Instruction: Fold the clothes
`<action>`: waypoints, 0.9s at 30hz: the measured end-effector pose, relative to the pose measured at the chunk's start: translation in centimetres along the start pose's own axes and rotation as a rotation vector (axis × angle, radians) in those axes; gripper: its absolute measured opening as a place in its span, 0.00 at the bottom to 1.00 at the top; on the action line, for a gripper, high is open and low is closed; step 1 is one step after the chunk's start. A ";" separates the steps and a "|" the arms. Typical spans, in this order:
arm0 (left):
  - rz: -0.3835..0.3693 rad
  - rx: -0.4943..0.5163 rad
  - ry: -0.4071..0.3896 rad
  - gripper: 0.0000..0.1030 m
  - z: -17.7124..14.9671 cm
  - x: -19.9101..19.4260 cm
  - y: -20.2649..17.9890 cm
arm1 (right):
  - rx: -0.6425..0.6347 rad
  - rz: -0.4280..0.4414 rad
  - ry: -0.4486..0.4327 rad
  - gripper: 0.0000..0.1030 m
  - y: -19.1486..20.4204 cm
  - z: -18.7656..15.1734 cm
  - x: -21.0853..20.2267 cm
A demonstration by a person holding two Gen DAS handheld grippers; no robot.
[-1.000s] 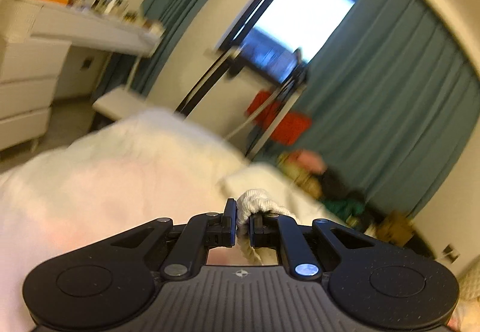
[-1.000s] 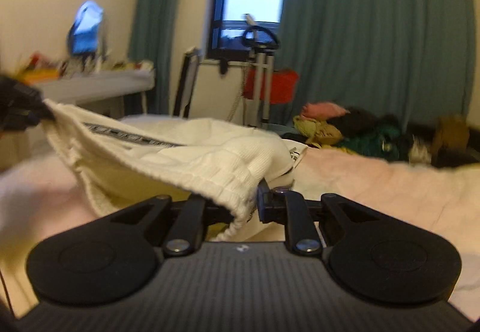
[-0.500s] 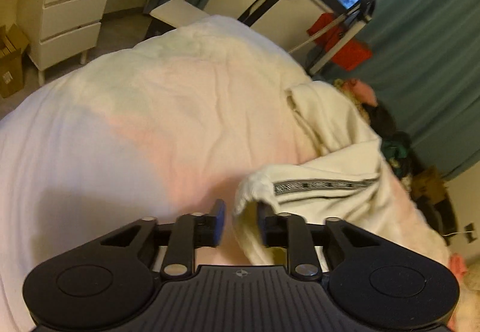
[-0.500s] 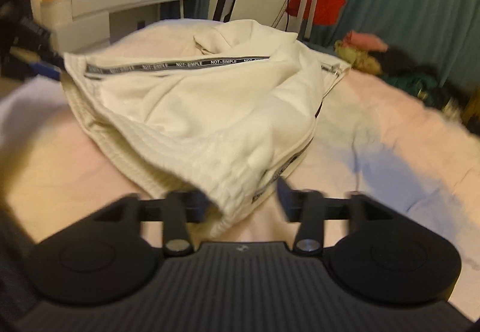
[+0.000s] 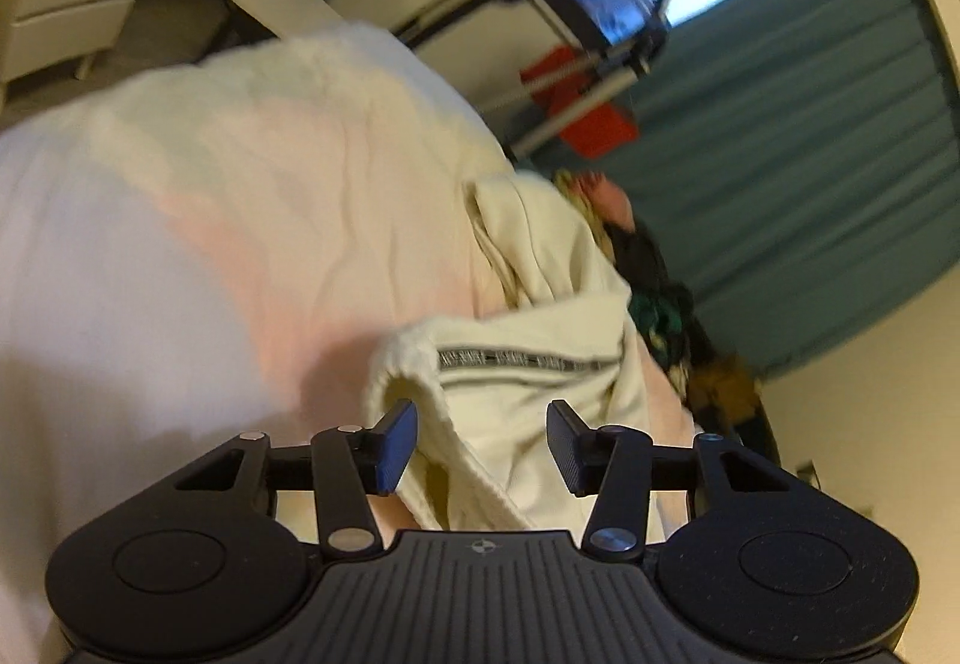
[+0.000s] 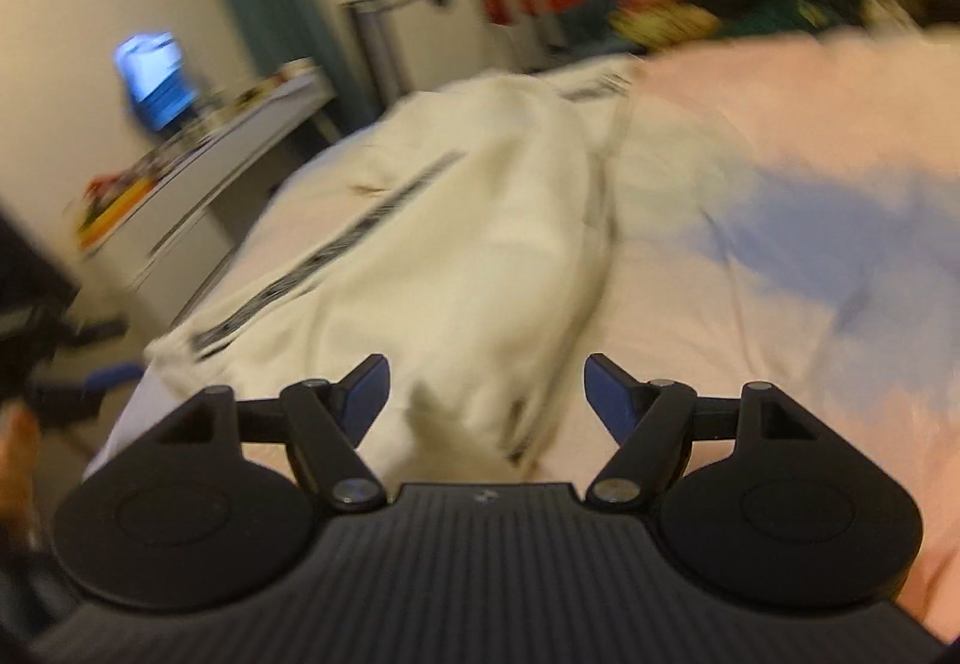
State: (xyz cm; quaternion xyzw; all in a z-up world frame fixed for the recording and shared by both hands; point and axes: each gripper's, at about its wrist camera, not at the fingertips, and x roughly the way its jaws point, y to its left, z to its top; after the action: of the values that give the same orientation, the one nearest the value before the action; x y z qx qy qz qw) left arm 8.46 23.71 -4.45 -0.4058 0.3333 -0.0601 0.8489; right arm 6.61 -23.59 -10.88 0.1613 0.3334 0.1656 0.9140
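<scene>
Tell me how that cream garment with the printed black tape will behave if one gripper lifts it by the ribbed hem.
The cream garment lies in soft rumpled folds on the bed, so it would probably droop and unfold. Its ribbed hem looks thick, likely easy to pinch.

Each gripper is matte black plastic. The left gripper point(image 5: 480, 442) has a ribbed central housing with a small round crosshair mark at its front edge, flanked by two broad lobes, each bearing a shallow circular disc. Two angled link arms pivot on silver screws, with smaller silver pins farther out. Its fingers point(image 5: 396, 445) end in blue textured pads. The right gripper point(image 6: 487, 403) is built the same way: ribbed housing, round lobes, silver screws, blue-faced fingers point(image 6: 366, 394).
</scene>
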 end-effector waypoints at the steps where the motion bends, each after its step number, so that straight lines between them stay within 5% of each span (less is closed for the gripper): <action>1: 0.010 -0.009 0.014 0.48 0.1 0.7 0.2 | 0.035 -0.008 -0.001 0.71 -0.5 -0.2 0.2; 9: 0.109 0.011 0.060 0.47 0.7 5.7 -0.3 | 0.289 -0.005 0.045 0.72 -3.8 -1.1 3.0; 12: 0.165 0.015 0.060 0.23 0.9 6.5 -0.1 | 0.301 0.019 0.063 0.72 -3.8 -1.3 3.4; 13: 0.182 0.017 0.056 0.22 1.0 6.6 0.1 | 0.304 0.028 0.069 0.72 -3.7 -1.4 3.5; 18: 0.151 0.014 0.019 0.11 1.8 6.2 1.1 | 0.322 0.069 0.099 0.72 -3.6 -1.7 4.2; 21: -0.025 -0.122 -0.054 0.11 2.5 4.2 3.0 | 0.332 0.094 0.117 0.73 -3.6 -1.9 4.5; 24: -0.085 -0.229 -0.127 0.11 3.2 3.0 4.8 | 0.342 0.119 0.135 0.74 -3.5 -2.2 4.9; 27: 0.010 -0.224 -0.145 0.10 4.0 3.4 5.8 | 0.381 0.190 0.192 0.73 -3.4 -2.6 6.2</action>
State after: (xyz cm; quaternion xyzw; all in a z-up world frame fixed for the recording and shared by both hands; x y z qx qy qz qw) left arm 12.61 28.91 -8.66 -0.4997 0.2779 0.0112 0.8204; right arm 10.05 -23.59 -17.64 0.3451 0.4274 0.1996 0.8114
